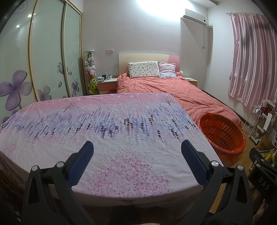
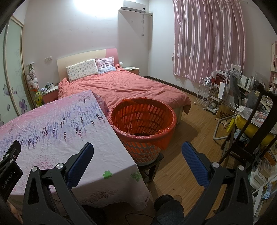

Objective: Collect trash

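Both the left gripper (image 1: 136,155) and right gripper (image 2: 137,155) hover with jaws spread wide, holding nothing. The orange slatted plastic basket (image 2: 143,128), lined with a red bag, stands just beside the floral-clothed worktop (image 2: 52,124).

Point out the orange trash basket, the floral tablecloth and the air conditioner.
orange trash basket (image 2: 156,119), right wrist view, inner slatted wall.
floral tablecloth (image 1: 110,131), left wrist view, flat top, lavender print.
air conditioner (image 1: 194,14), left wrist view, front panel.

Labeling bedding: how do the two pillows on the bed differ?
The left pillow is cream with a small scattered print; the right pillow is pink-and-lilac striped. The left pillow looks wider and shows fully; the right pillow is partly hidden behind it. Both lean against the headboard.
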A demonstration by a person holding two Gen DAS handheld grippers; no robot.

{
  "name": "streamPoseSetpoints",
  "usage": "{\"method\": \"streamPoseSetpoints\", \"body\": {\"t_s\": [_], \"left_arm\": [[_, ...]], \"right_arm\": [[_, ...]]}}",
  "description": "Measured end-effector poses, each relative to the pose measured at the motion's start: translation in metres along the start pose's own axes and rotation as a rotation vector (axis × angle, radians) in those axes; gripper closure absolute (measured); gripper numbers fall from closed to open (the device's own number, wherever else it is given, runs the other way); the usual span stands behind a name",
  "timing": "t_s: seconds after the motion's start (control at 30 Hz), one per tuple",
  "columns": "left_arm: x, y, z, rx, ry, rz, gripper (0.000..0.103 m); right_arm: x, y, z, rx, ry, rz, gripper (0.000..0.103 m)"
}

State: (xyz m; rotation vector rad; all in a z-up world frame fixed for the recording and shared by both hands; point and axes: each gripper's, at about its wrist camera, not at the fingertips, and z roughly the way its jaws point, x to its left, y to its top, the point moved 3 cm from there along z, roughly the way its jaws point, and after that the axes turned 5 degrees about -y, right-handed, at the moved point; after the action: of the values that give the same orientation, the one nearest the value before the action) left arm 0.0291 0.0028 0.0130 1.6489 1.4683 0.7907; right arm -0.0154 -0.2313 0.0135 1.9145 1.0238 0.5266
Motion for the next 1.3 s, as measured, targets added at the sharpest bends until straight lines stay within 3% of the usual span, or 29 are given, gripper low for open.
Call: {"method": "streamPoseSetpoints", "body": {"t_s": [1.3], "left_arm": [[0.0028, -0.0042, 0.0040, 0.017, 0.006, 0.001, 0.004]], "right_arm": [[-0.0003, 0.0011, 0.0005, 0.003, 0.000, -0.001, 0.002]]}}
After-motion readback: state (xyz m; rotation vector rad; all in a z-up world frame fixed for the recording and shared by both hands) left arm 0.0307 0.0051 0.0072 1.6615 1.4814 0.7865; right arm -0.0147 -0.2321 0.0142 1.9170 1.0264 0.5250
